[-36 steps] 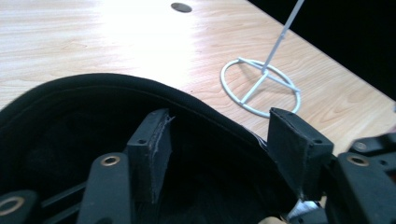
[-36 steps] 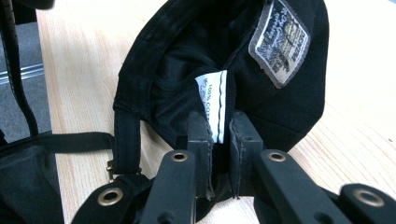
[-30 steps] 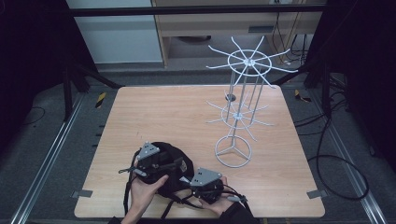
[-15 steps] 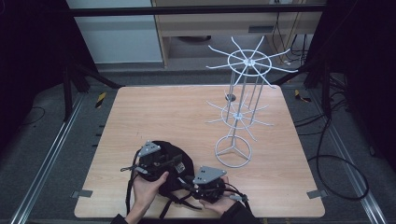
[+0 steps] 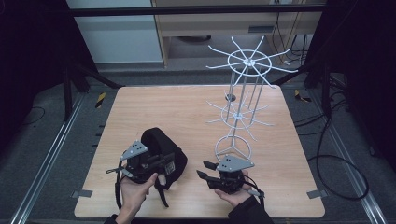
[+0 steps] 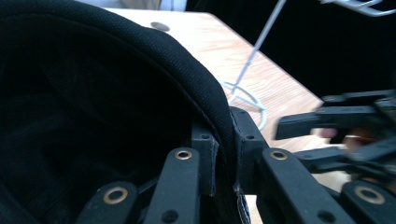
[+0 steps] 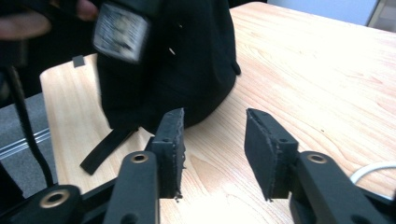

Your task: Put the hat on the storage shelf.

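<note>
Black bag [image 5: 161,151] sits on table [image 5: 187,112] front-left, rim clamped in left hand-held gripper [image 6: 227,158]; right hand-held gripper [image 7: 215,149] gapes empty nearby. Keep pinch firm, lift toward wire rack [image 5: 243,107].

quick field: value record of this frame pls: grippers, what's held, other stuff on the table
left gripper: shut on the edge of the black bag
right gripper: open, holding nothing, jaws pointing toward the bag
bag: lying on the table, near-left area, straps trailing toward the front edge
wire rack: upright, right half of the table, no items on its arms
gap: right gripper sits beside the bag, not touching it
</note>
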